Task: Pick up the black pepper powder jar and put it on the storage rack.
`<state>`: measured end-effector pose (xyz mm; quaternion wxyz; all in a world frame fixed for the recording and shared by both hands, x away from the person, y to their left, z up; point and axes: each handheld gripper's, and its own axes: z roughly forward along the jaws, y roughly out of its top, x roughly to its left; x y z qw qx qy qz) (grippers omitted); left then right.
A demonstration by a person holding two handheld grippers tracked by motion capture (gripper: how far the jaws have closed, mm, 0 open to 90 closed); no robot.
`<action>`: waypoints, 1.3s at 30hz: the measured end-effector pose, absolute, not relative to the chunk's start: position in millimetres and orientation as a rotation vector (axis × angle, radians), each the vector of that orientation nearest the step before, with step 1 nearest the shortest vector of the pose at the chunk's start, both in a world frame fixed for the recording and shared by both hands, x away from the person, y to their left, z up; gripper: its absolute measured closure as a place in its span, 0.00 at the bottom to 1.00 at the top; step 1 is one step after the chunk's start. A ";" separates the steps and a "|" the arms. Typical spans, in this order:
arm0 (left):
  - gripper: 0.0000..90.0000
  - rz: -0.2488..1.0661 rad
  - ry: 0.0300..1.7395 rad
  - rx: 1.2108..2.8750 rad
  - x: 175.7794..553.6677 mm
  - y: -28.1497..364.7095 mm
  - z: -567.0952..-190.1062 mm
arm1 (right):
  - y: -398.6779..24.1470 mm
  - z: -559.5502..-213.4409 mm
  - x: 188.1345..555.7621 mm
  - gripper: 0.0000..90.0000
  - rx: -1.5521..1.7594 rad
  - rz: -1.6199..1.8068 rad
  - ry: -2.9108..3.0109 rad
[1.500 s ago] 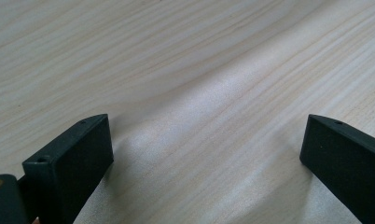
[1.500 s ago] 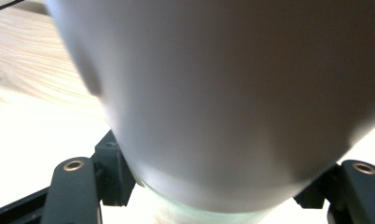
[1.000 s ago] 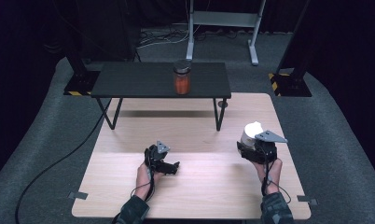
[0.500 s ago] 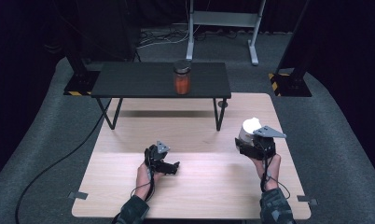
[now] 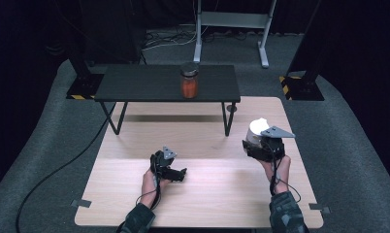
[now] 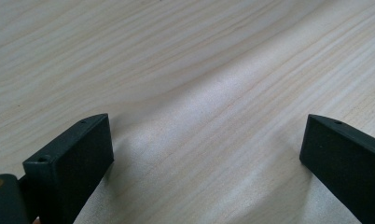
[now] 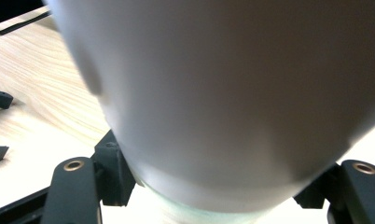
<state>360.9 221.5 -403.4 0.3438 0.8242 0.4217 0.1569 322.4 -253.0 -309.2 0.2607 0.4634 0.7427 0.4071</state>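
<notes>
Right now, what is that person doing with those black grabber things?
A person sits at a light wooden table with a gripper in each hand. The right gripper is clamped on a white cup and holds it over the table's right side. The left gripper rests low over the wood with its jaws wide apart and nothing between them. Farther back, a jar of orange stuff stands on a small black table.

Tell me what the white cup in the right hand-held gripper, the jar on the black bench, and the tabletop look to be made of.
White cup: smooth matte surface, likely plastic or ceramic; cannot tell which.
Jar: clear walls showing orange contents, probably glass or clear plastic, with a dark lid.
Tabletop: pale wood grain with a soft sheen, wood or wood-look laminate.
</notes>
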 end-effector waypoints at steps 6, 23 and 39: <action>0.02 0.407 1.096 2.141 361.0 221.5 -403.4 | -251.8 -303.2 325.7 0.33 1.240 1.099 2.016; 0.02 0.407 1.095 2.141 361.0 221.5 -403.4 | -248.3 -283.0 332.8 0.33 1.190 1.108 2.018; 0.02 0.407 1.095 2.141 360.9 221.6 -403.4 | -243.5 -267.0 345.0 0.33 1.158 1.106 2.030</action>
